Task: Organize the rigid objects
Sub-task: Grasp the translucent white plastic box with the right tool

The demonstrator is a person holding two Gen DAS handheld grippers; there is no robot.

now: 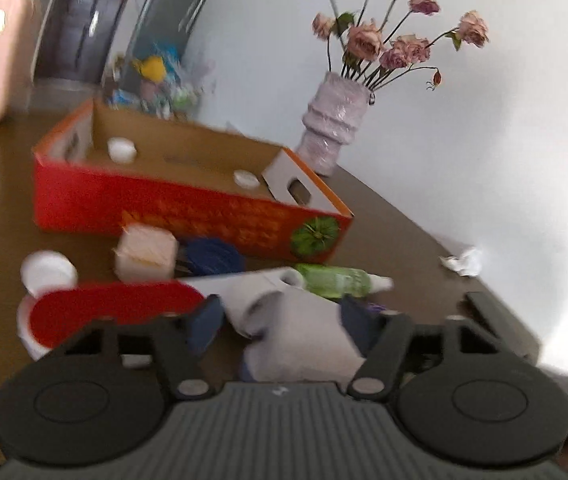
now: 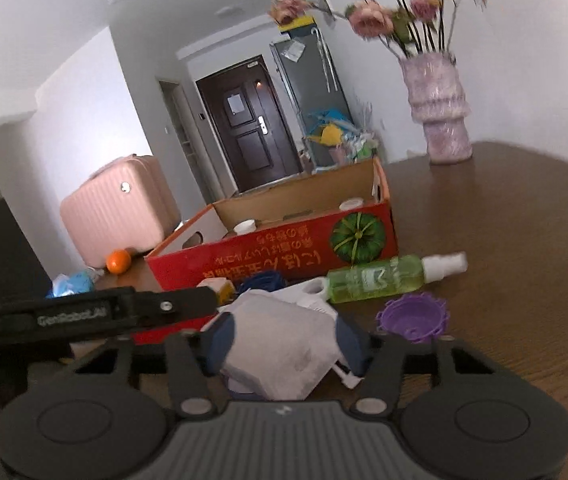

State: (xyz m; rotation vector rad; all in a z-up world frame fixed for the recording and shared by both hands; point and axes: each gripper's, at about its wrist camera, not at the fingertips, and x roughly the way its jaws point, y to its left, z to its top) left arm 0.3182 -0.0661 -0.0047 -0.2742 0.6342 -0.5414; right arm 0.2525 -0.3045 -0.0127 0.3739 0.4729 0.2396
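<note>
**Tabletop** (image 2: 504, 260): a brown wooden surface that carries everything below.

**Red carton** (image 1: 163, 200): an open cardboard box with a printed green pumpkin. It stands behind the loose items, and two small white caps (image 1: 121, 149) lie on its floor, well apart from each other.

**Vase** (image 1: 334, 120): pale and ribbed, holding dried pink roses. It stands upright beyond the carton, near the wall.

**My left tongs** (image 1: 279, 324): partly closed, at a middling gap. The blue pads (image 1: 203, 326) sit against the two flanks of the white bundle (image 1: 304, 344). This view is blurred, but I see no gap between pad and bundle. In the right wrist view, the black arm of these tongs comes in from the left and ends at the bundle's near end.

**My right tongs** (image 2: 284, 344): also partly closed. Their blue pads press on the same bundle from either side, so I grip it with both tools at once.

**White bundle**: a soft, greyish-white pouch lying over a white plastic piece with a hole at its far end. It lies low over the tabletop in front of the carton; I cannot tell whether it still rests there.

**Green spray bottle** (image 2: 380, 280): lies on its side just behind the bundle, with its white nozzle pointing right.

**Red-topped white container** (image 1: 115, 308): sits left of the bundle.

**Purple ruffled cup** (image 2: 414, 316): sits beside the bottle, right of the bundle.
</note>
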